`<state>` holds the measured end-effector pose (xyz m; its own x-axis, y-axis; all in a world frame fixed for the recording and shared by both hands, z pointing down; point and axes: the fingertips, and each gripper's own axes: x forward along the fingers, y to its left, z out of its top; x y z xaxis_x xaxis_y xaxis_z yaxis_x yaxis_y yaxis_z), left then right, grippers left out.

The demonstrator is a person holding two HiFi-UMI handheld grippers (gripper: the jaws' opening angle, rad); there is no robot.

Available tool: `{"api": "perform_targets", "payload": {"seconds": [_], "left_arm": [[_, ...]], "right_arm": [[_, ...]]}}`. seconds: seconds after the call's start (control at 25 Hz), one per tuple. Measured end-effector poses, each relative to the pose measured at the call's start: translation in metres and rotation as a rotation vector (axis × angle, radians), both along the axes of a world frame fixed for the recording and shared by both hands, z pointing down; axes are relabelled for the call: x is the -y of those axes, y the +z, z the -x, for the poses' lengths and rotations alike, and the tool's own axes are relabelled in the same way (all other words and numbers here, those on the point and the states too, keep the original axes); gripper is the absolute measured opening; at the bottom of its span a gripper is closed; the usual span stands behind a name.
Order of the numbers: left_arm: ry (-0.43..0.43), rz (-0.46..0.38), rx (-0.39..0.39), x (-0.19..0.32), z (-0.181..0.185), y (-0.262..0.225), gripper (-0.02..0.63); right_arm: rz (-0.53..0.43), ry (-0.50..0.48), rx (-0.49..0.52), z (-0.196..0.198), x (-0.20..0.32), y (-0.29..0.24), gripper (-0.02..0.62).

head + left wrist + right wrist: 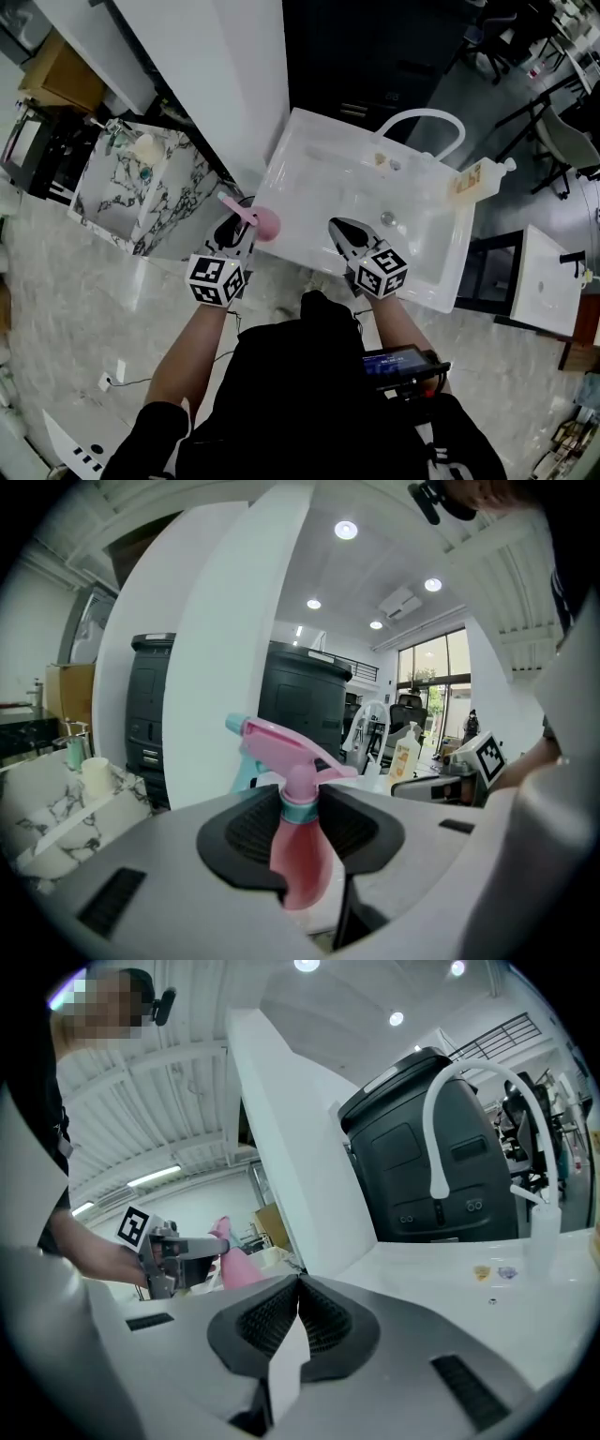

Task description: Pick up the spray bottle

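- Pink spray bottle (300, 855) sits pinched in your L gripper (302, 810): both ribbed pads press on its neck, right at the teal collar, w/ the pink trigger head sticking up above the jaws and the body hanging below them.
- From the head view, that bottle (266, 223) pokes out fwd-right of the L gripper (240, 225), over the near-left corner of the white sink (323, 173). Can't tell if its base touches the rim.
- Your R gripper (300, 1283) has its jaws pressed together, pads meeting, nothing btwn them.
- R gripper (343, 231) sits just right of the bottle, apart from it, tips over the near part of the basin.
- In the R gripper view, the L gripper (178, 1252) shows off to its left w/ the pink bottle (234, 1267) beside it.
- White arched faucet (427, 117) stands well ahead of both grippers at the sink's far side; a yellowish soap bottle (472, 178) is fwd-right of the R gripper, at the sink's far-right corner.
- Marble-pattern counter (117, 202) lies left of the L gripper, w/ small items on it, too small to ID.
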<state>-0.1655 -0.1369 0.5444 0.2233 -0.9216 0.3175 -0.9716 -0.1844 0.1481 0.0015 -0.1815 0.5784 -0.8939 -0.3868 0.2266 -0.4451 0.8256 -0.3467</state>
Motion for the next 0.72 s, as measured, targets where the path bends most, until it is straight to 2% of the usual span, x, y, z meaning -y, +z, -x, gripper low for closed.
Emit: {"api": "perform_targets", "payload": {"seconds": [0.24, 0.72], "left_arm": [[-0.050, -0.028, -0.013, -0.046, 0.015, -0.011, 0.135], [-0.211, -0.042, -0.020, -0.149, 0.059, -0.007, 0.135]], "right_arm": [[-0.009, -0.056, -0.001, 0.021, -0.035, -0.006, 0.026], [-0.056, -0.192, 0.011, 0.058, -0.089, -0.019, 0.026]]}}
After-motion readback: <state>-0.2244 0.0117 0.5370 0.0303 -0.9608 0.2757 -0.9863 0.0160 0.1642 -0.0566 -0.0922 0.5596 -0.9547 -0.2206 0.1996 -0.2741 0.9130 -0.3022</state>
